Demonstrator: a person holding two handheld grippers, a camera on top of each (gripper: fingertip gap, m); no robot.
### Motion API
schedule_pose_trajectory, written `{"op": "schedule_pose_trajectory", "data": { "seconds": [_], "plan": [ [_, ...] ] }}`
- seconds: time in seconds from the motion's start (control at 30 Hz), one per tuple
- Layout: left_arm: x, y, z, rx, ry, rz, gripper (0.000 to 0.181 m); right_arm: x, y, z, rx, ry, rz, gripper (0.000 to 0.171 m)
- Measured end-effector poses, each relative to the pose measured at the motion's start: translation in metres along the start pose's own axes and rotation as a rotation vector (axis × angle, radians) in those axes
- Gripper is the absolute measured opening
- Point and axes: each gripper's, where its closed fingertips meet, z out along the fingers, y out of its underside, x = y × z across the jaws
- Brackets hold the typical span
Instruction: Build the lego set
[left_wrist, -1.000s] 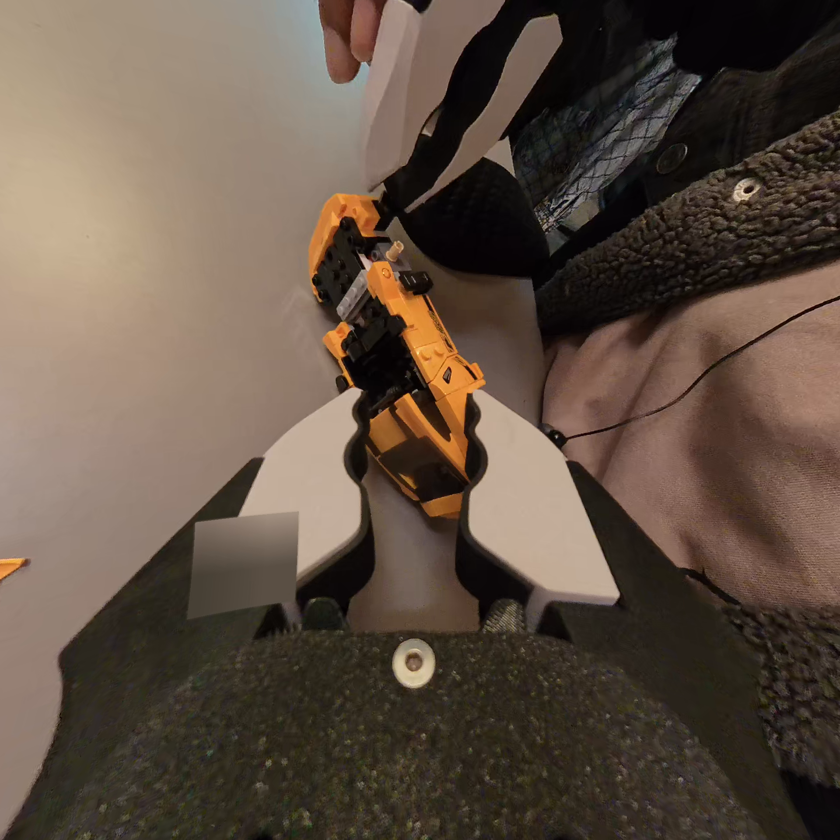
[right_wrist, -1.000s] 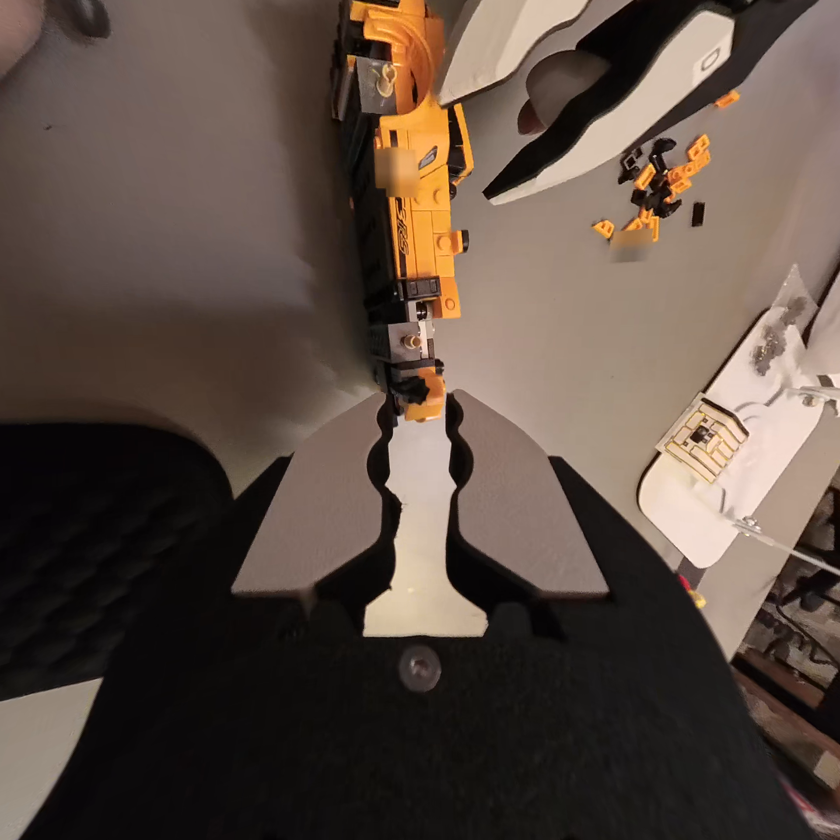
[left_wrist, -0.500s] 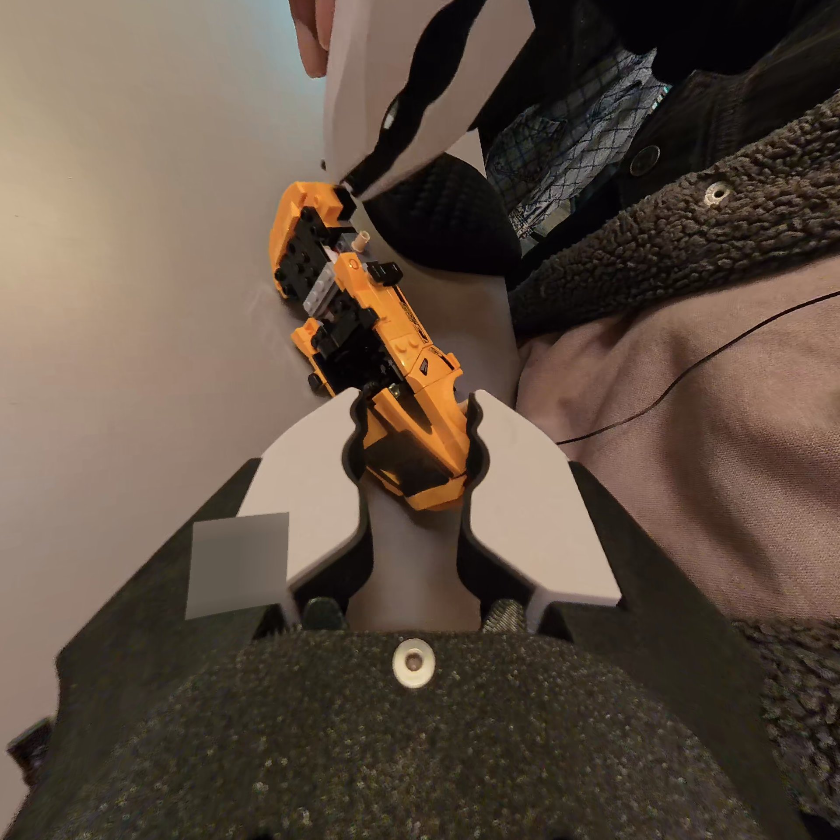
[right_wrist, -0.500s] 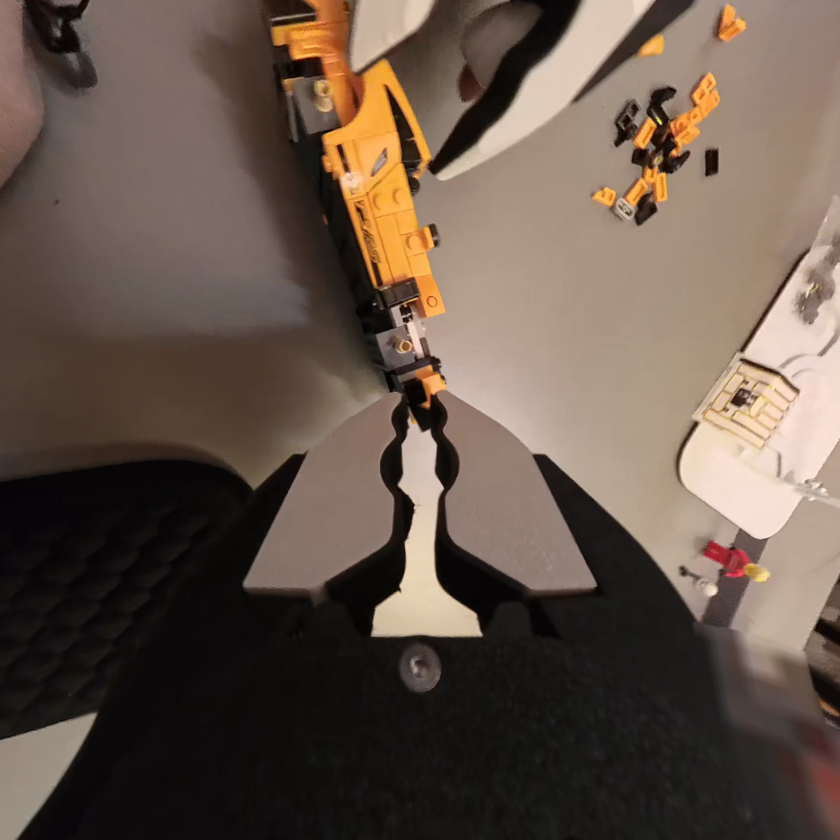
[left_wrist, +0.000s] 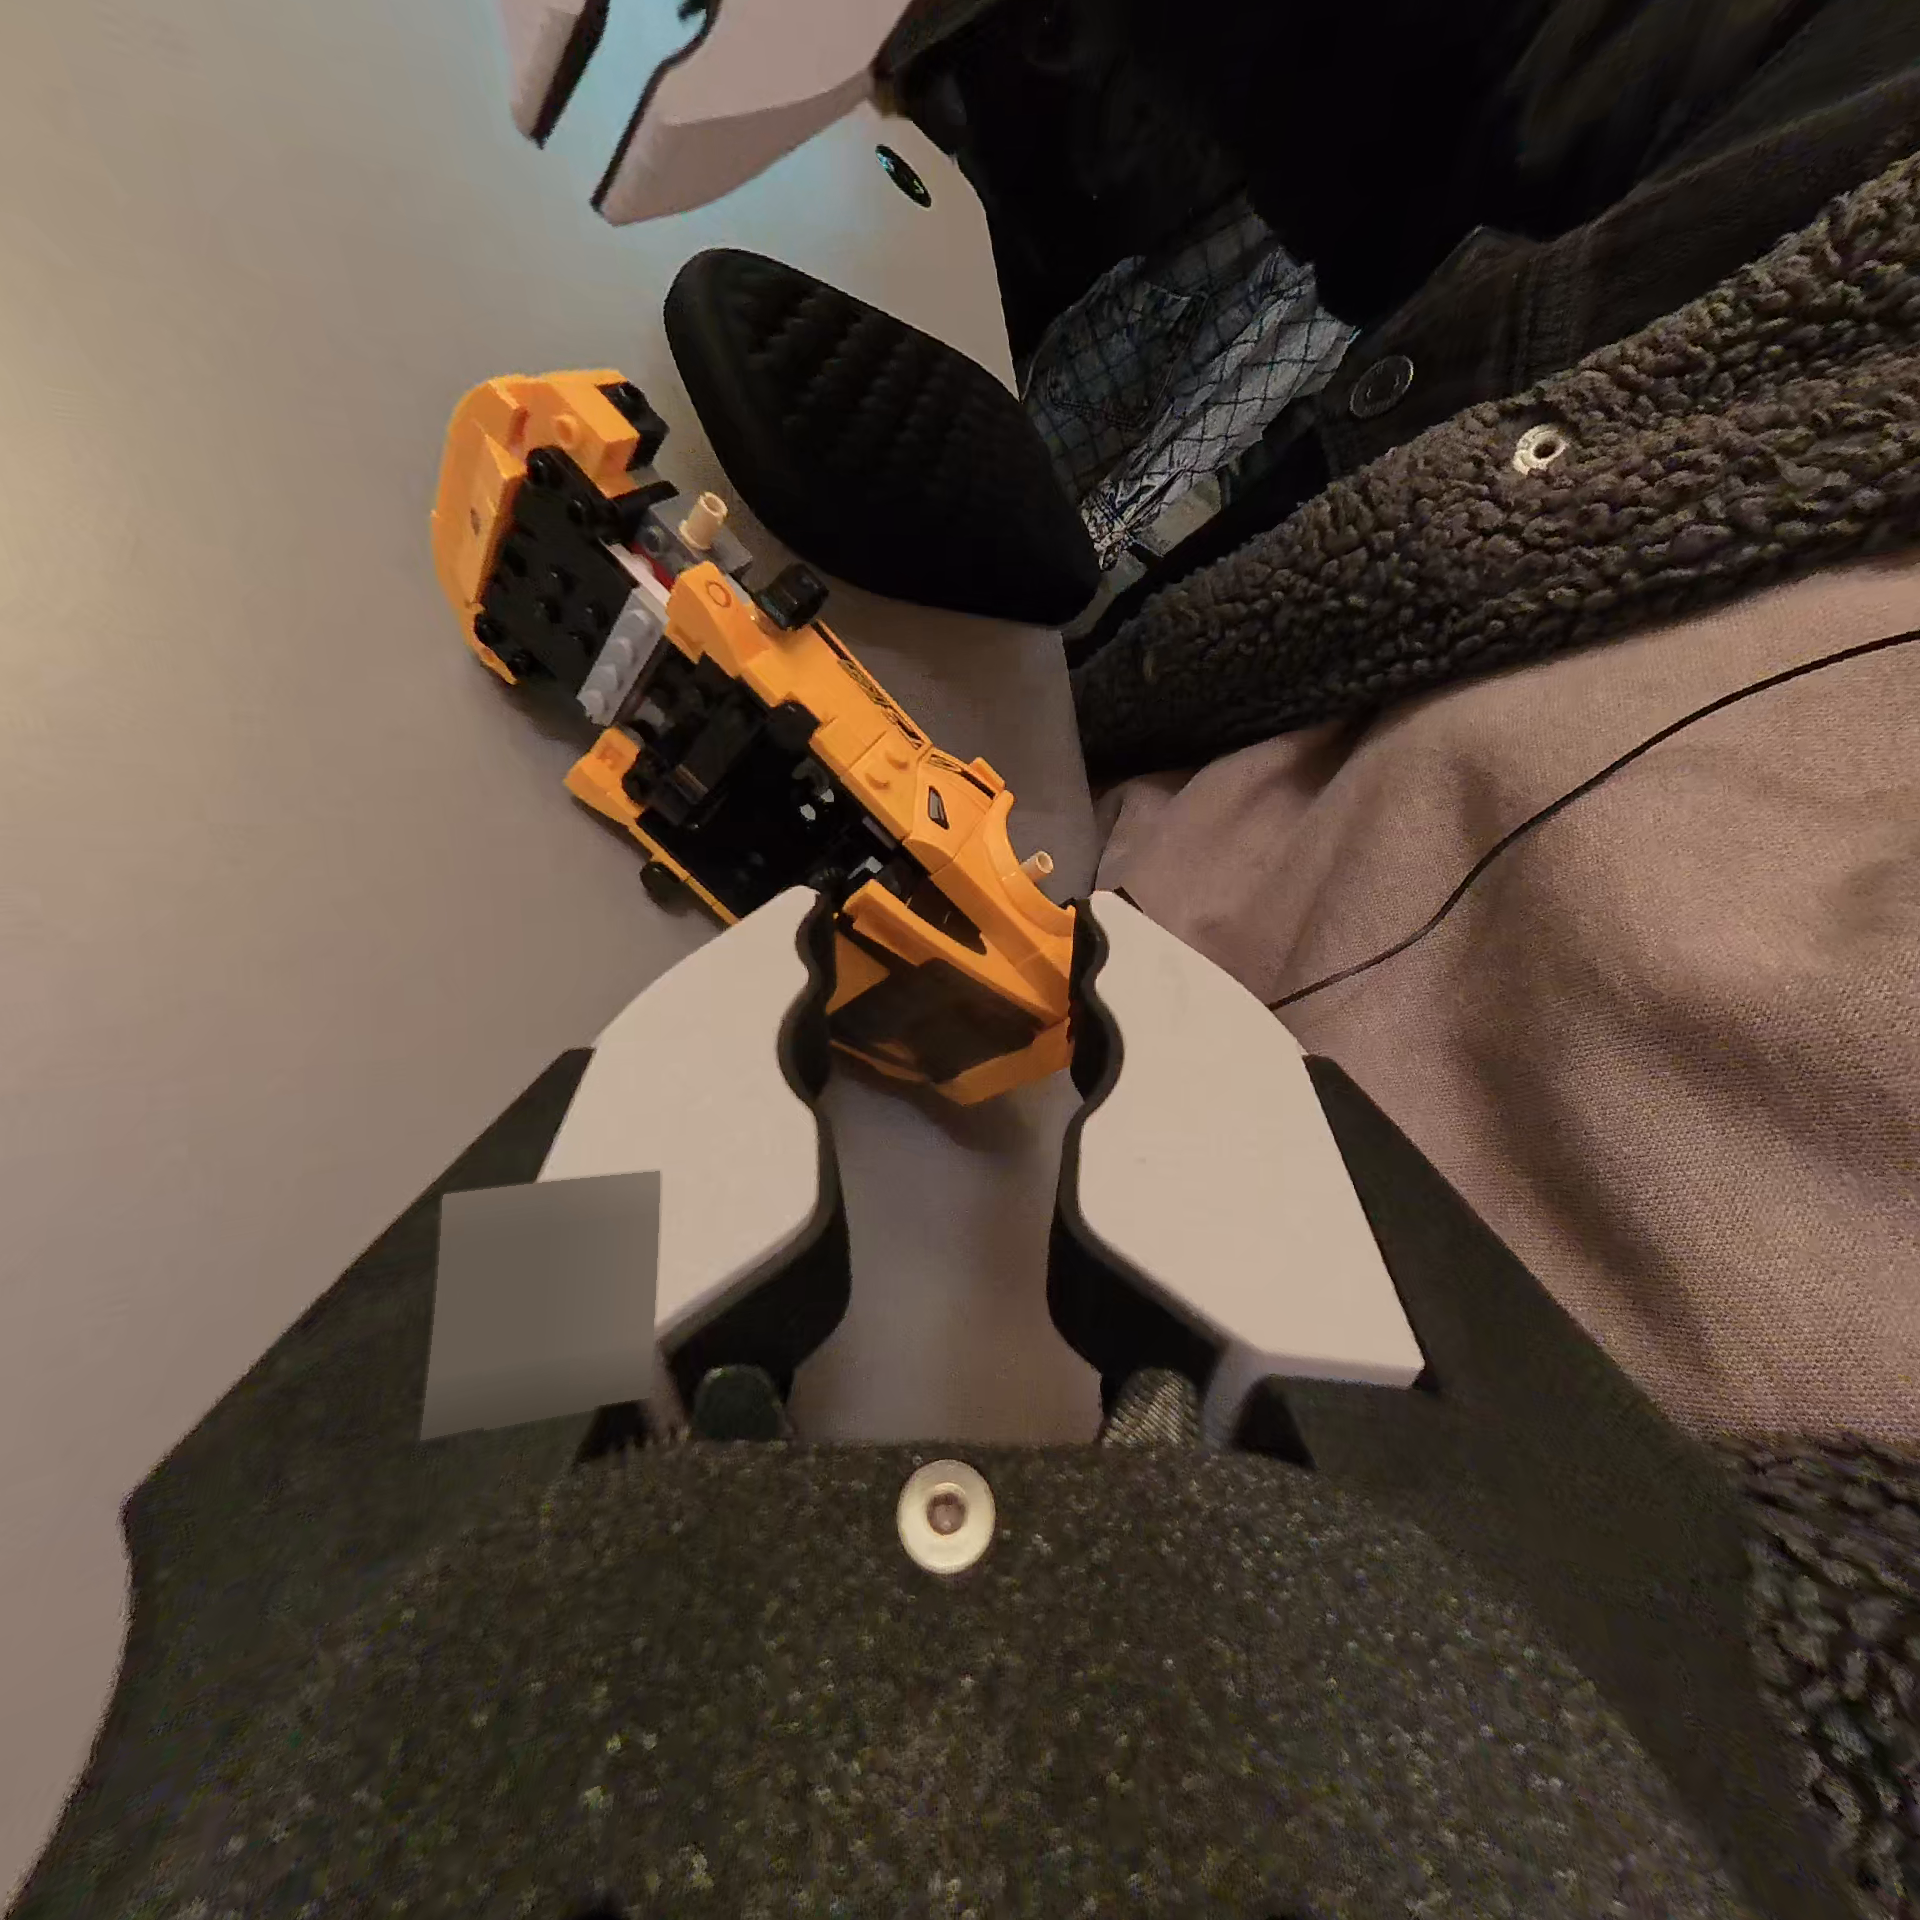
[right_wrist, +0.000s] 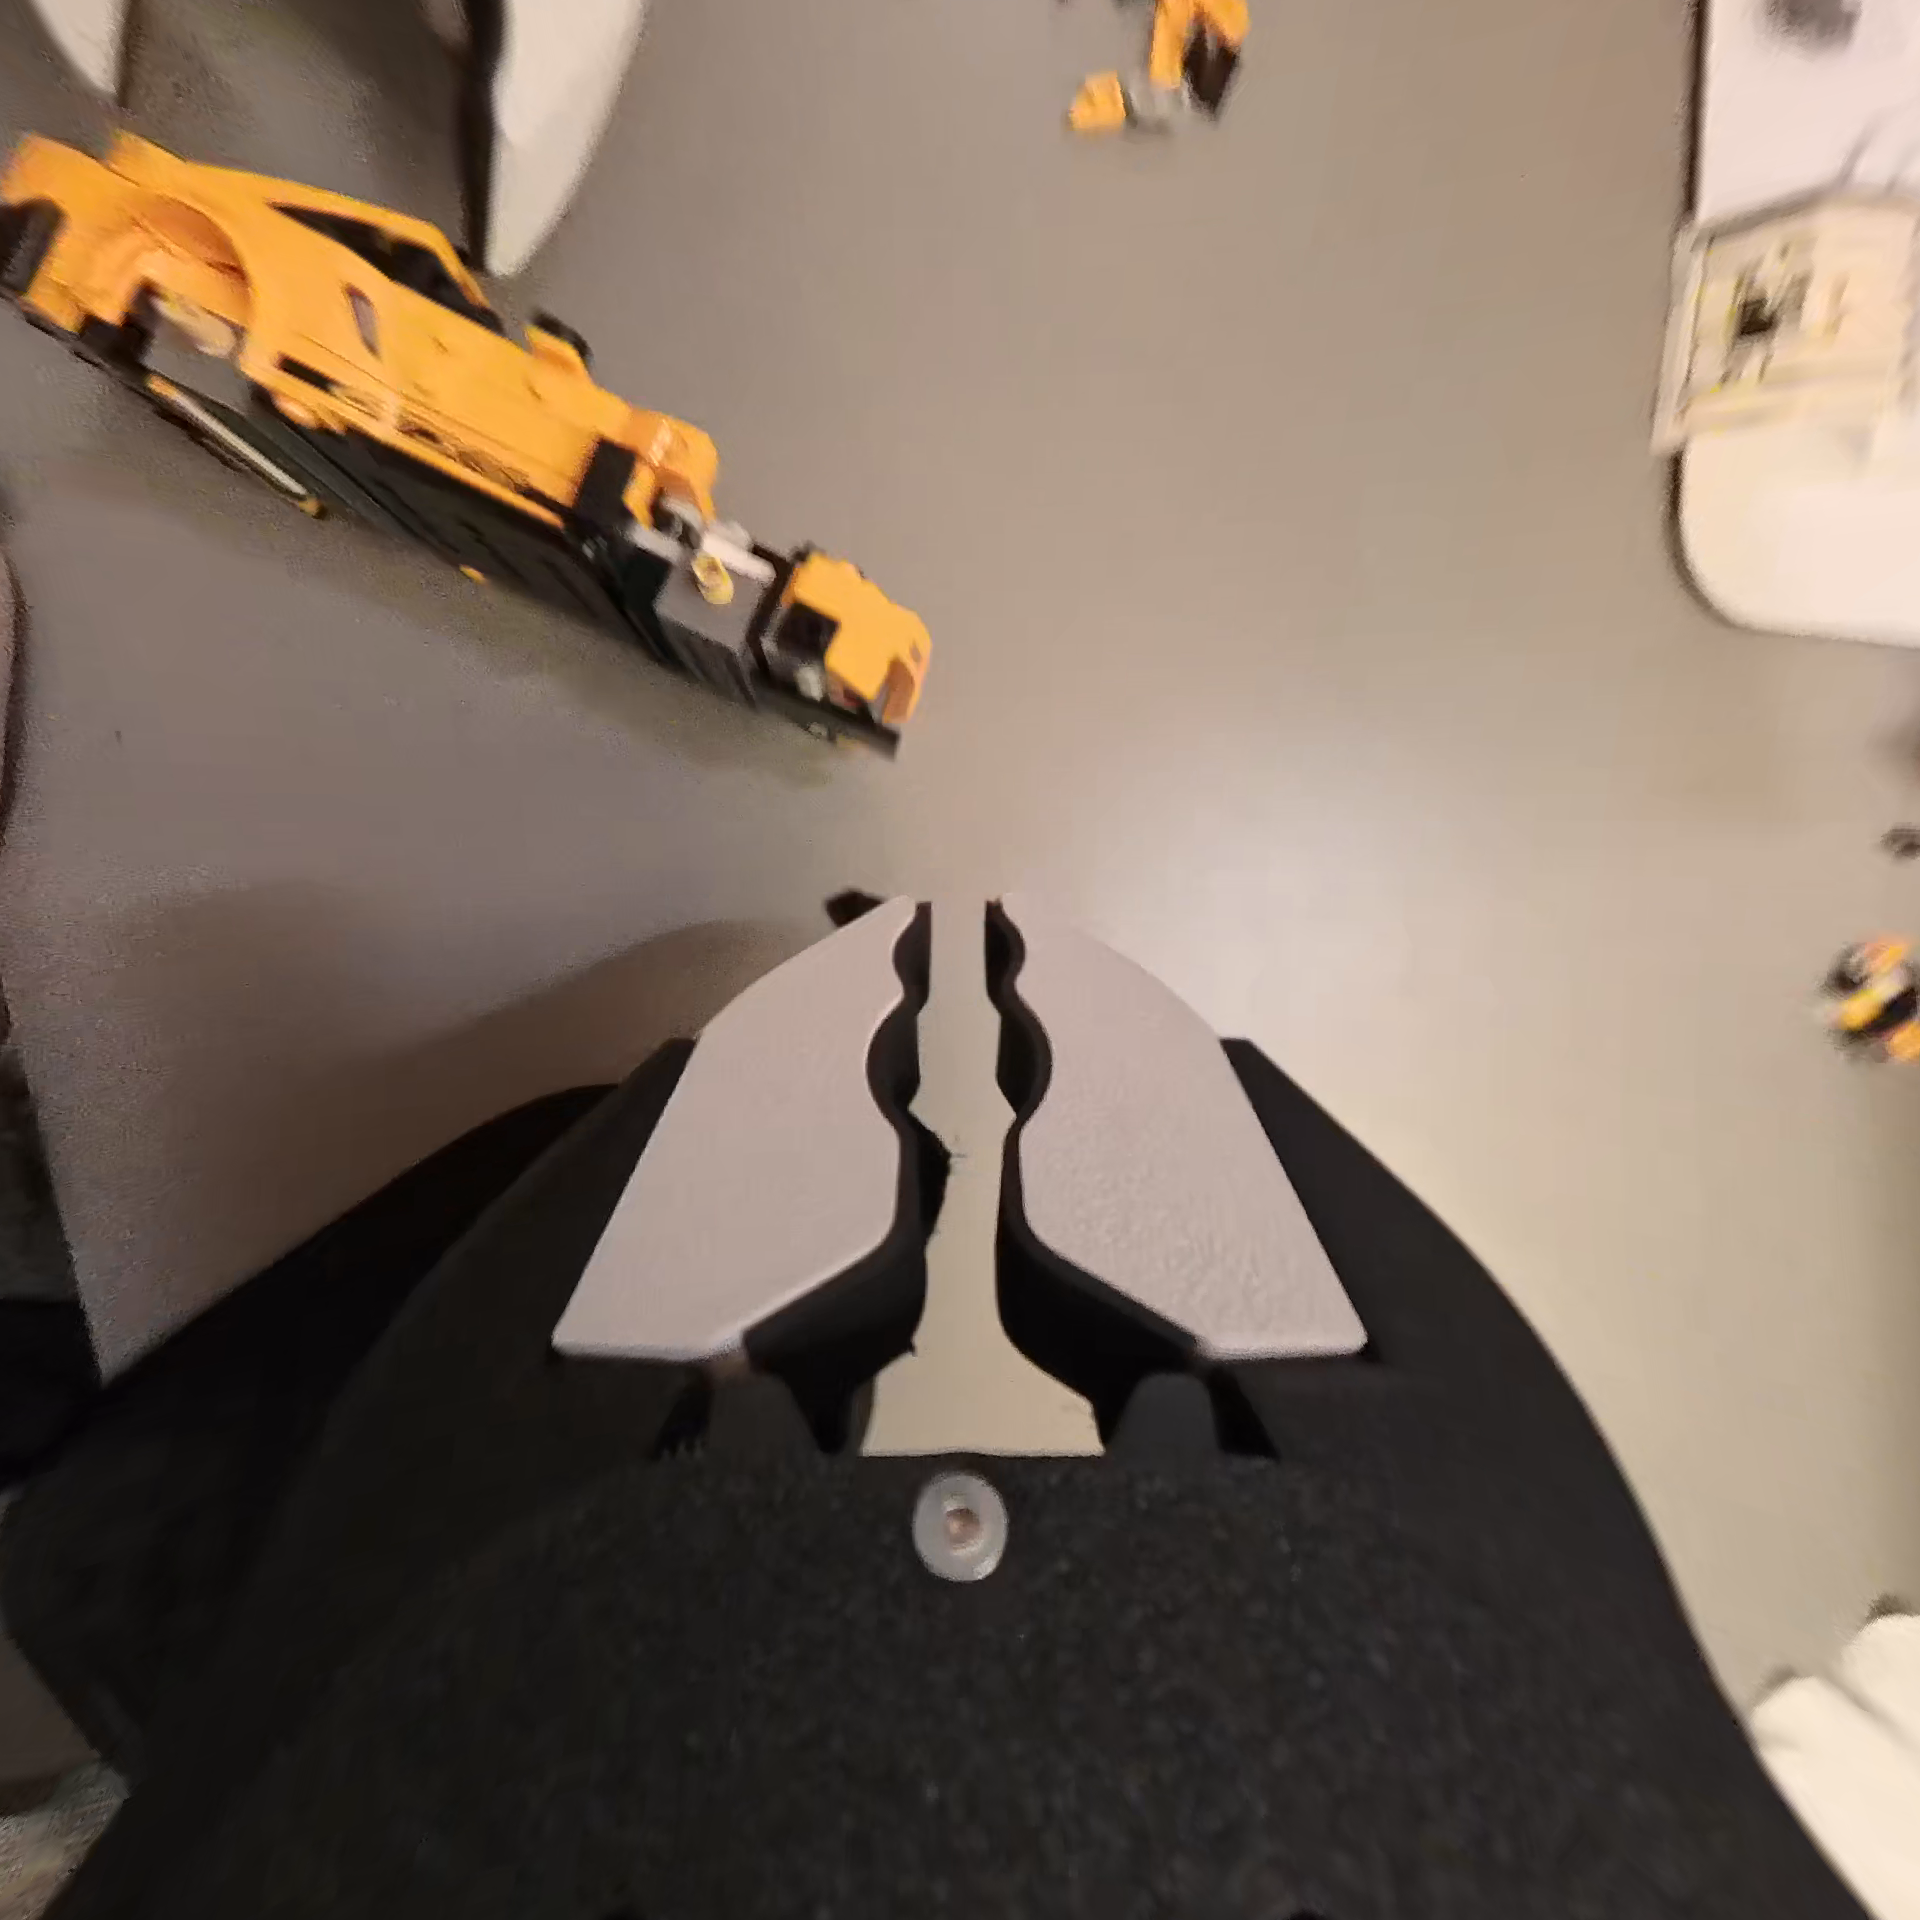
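- Orange and black lego car (left_wrist: 727, 717): partly built, lying on the grey table (left_wrist: 208, 727) with its studded black interior exposed and small tan pegs projecting from its side.
- Left gripper (left_wrist: 945, 966): its two pale fingers (left_wrist: 707, 1060) are clamped on one end of the car, one finger against each flank; the rest of the model extends forward, away from the fingertips.
- Right gripper (right_wrist: 956, 914): fingers nearly together, a narrow strip of table visible between them, nothing held. In the right wrist view the car (right_wrist: 416, 416) lies ahead and to the left of these tips, clearly apart from them; this view is motion-blurred.
- Table surface: plain, matt grey, evenly lit, with a brighter patch just ahead of the right gripper's tips.
- Loose orange and black pieces (right_wrist: 1164, 73): a small cluster at the far edge of the right wrist view; another small orange and black cluster (right_wrist: 1881, 997) sits at the right margin.
- White sheet with a printed diagram (right_wrist: 1808, 343): lies at the right side of the table, well apart from the car.
- Near table edge: in the left wrist view it runs just beside the car, where a person's dark fleece jacket (left_wrist: 1507, 540) and light garment (left_wrist: 1507, 987) border it.
- Open table: broad bare grey area between the car and the white sheet, and to the left of the car in the left wrist view.
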Motion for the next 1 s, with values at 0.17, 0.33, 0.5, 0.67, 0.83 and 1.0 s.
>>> {"op": "schedule_pose_trajectory", "data": {
  "seconds": [0.17, 0.33, 0.5, 0.67, 0.83, 1.0],
  "plan": [
    [0.0, 0.0, 0.001, 0.005, -0.003, 0.0, 0.042, -0.018, 0.027, 0.022, -0.062, 0.014, 0.325, 0.013],
    [-0.001, 0.001, 0.002, 0.011, 0.009, -0.012, 0.042, -0.035, 0.03, 0.041, -0.045, 0.062, 0.504, 0.017],
    [0.0, 0.003, 0.004, 0.009, 0.025, -0.013, 0.041, -0.028, 0.032, 0.052, -0.053, 0.143, 0.545, 0.016],
    [-0.005, 0.0, 0.0, 0.033, 0.007, 0.007, 0.04, -0.023, 0.032, 0.053, -0.016, 0.136, 0.527, 0.007],
    [-0.025, -0.022, -0.019, 0.127, -0.194, 0.181, 0.034, -0.033, -0.003, 0.025, 0.22, -0.021, 0.44, 0.007],
    [-0.014, -0.05, -0.022, 0.121, -0.353, 0.564, 0.026, -0.056, -0.07, -0.018, 0.505, -0.433, 0.488, 0.007]
  ]
}}
